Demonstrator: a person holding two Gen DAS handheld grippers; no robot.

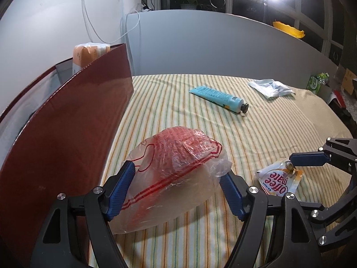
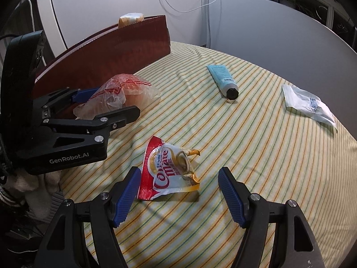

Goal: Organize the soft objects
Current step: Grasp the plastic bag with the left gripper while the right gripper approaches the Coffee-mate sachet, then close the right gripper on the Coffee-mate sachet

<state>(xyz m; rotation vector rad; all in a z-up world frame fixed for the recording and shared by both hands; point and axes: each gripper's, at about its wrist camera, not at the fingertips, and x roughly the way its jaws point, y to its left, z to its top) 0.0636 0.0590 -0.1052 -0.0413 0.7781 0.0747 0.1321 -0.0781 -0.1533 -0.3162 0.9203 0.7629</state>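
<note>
1. Left wrist view: the left claw (image 1: 176, 178) clamps a red-printed plastic bag (image 1: 176, 167) beside the red box (image 1: 67, 120), which already holds an orange pack (image 1: 89, 53).
2. The right claw (image 2: 178, 192) stands apart around the creamer sachet (image 2: 169, 169).
3. Tube (image 2: 223, 80) and white pouch (image 2: 308, 105) remain on the counter (image 2: 256, 156).
</note>
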